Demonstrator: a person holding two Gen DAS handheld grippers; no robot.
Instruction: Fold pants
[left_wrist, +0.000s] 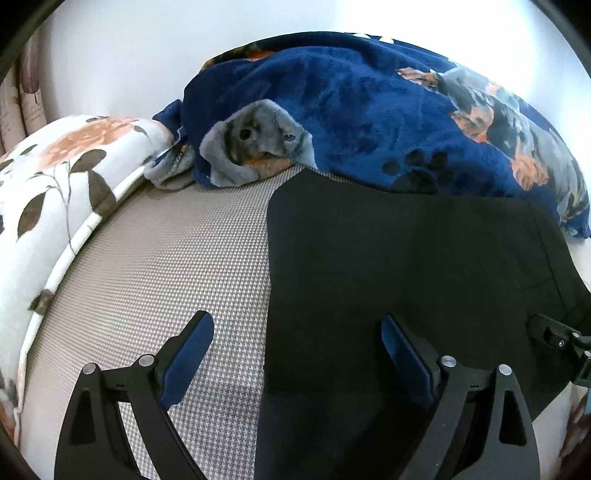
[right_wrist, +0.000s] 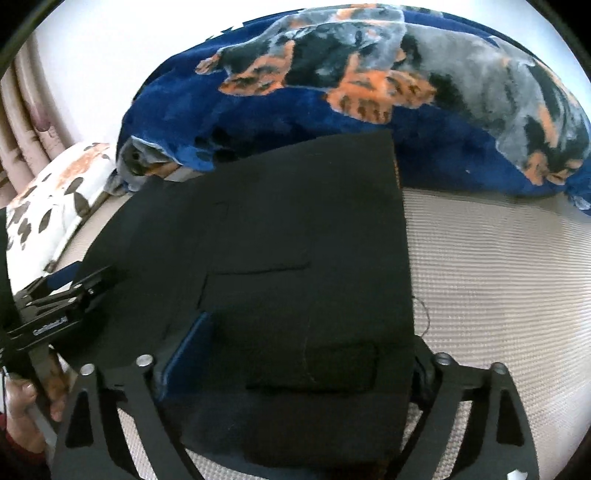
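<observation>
Black pants (right_wrist: 295, 236) flat on bed (right_wrist: 498, 277), folded into compact rectangle, far edge touching blue dog-print blanket (right_wrist: 332, 110); judged near finished, perhaps one fold left. Left gripper (left_wrist: 297, 332) jaws spread, straddling left edge, gripping nothing. Right gripper (right_wrist: 306, 354) jaws released, near edge between them. Floral pillow (left_wrist: 55, 177) at bed's left edge, apart.

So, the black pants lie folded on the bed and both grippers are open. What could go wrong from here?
1. The right gripper straddles the near edge of the black pants; pulling back could catch cloth and undo the fold.
2. The far corner of the pants touches the blue dog blanket; a push forward may bunch it.
3. The left gripper stands over the pants' left edge and could drag it.
</observation>
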